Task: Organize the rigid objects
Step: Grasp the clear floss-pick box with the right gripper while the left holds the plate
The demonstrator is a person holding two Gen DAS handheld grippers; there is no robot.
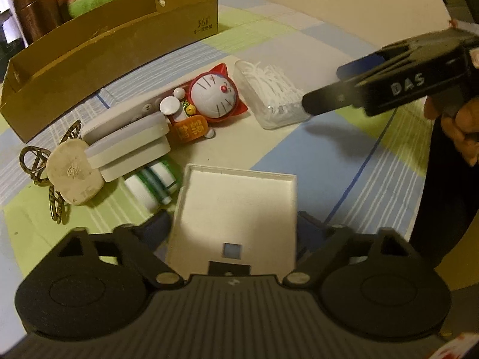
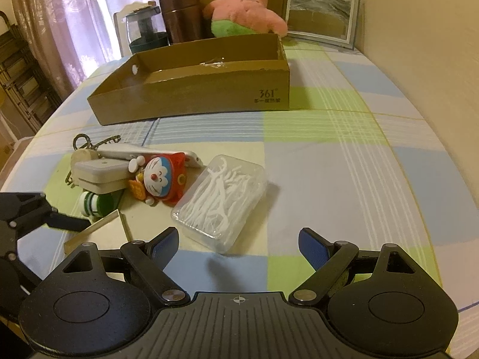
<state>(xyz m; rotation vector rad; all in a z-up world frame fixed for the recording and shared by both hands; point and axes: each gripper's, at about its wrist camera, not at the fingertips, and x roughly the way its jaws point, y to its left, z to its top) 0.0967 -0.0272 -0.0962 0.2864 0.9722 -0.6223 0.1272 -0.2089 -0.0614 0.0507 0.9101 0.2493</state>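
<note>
Far left on the counter (image 2: 329,179), a bronze hair claw (image 1: 36,161) is lying against a pale oval piece (image 1: 73,176), and both are touching 2 stacked white cases (image 1: 128,140). A green and white bottle (image 1: 152,185) is lying on its side just in front of those cases. Behind this pile, the open cardboard box (image 1: 119,39) is sitting with nothing of the pile inside it.

You are pointing your left tool (image 1: 235,224) steeply down at the shallow white tray (image 1: 236,197), which is resting on the counter just right of the bottle. The tray is filling the gap between the 2 fingers, and both pads are sitting against its side walls, so the tool is gripping it at a fairly wide spread.

Further right, the red and white cat figure (image 1: 214,95) is lying on its back, leaning on a slim white remote (image 2: 167,154). Next to it, the clear box of floss picks (image 2: 221,197) is lying flat on the cloth.

You are holding your right tool (image 2: 239,242) just short of that clear box. Its fingers are standing wide apart with nothing between them, and the box's near corner is sitting just ahead of the left finger.
</note>
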